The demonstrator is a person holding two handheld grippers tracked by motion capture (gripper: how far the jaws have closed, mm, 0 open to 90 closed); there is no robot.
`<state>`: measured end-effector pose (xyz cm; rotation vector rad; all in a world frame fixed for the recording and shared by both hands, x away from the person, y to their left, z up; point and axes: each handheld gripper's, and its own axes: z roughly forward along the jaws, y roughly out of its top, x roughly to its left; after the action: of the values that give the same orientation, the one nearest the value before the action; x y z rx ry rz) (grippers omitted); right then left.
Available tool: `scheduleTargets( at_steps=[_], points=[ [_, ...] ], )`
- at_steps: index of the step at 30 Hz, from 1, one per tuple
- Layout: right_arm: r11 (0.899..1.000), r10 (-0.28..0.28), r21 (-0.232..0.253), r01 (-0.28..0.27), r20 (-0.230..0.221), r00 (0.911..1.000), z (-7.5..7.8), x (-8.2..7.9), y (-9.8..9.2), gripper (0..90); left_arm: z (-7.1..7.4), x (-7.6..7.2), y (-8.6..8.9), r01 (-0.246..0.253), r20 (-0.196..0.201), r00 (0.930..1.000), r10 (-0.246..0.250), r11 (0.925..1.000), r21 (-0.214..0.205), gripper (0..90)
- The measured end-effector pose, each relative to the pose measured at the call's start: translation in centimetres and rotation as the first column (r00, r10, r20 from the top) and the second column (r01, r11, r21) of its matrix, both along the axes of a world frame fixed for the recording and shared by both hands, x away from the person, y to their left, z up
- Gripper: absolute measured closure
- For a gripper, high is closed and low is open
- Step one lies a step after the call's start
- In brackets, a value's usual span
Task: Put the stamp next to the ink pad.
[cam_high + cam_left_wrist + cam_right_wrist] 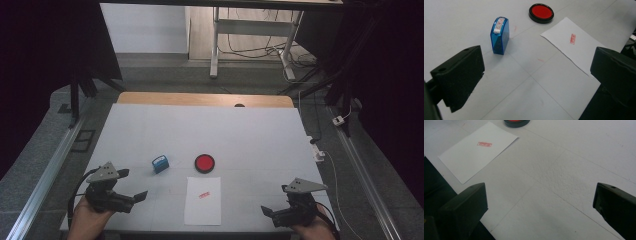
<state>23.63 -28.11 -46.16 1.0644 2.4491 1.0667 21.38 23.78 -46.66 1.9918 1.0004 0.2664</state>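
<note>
Left gripper (134, 192): jaws spread wide, nothing between them, just bare counter (250, 135). Only the jaw blocks show in the left gripper view, both cut off by the frame bottom and sides.

Right gripper (266, 212): jaws also released and empty. In the right gripper view the right jaw is clipped by the frame edge; the left one merges into a dark mass at the lower left that I can't make out.

Landmark = paper (203, 200), lying flat near the counter's near edge, between the two grippers. Left gripper is well apart from it on its left, right gripper well apart on its right, both at the near edge. Hands are mostly cut off at the bottom of the high view.

Stamp (500, 35): blue, standing upright on the counter, beyond the paper's far-left corner, not touching it. It sits ahead of the left jaws, clear of both. Label on top has red marks, unreadable.

Ink pad (541, 13): round, black rim, red centre, just beyond the paper's far edge, near but apart. In the right gripper view it's clipped by the top edge.

Red imprint (484, 144) on the paper, rectangular, text too small to read.

Faint red smudges on the counter between the stamp and the paper.
</note>
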Motion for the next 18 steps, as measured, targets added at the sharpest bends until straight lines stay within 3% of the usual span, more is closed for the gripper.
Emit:
scheduleTargets(
  at_steps=[10, 15, 18],
  points=[
    [1.000, -0.005, -0.002, 0.005, 0.004, 1.0000, 0.0, -0.2, -0.1, 0.1, -0.5, -1.7, 0.8, -0.035, -0.015, 0.9993, 0.035, 0.9992, 0.018, 0.0],
    [1.000, -0.007, -0.003, 0.007, 0.002, 1.0000, 0.0, -0.2, -0.1, 0.1, -0.9, -2.5, 1.4, -0.075, -0.020, 0.9969, 0.076, 0.9952, 0.063, 0.0],
    [1.000, -0.012, -0.001, 0.012, -0.001, 0.9999, 0.0, -0.1, -0.1, 0.1, -1.2, -2.8, 1.5, -0.080, -0.042, 0.9955, 0.084, 0.9926, 0.091, 0.0]
  ],
)
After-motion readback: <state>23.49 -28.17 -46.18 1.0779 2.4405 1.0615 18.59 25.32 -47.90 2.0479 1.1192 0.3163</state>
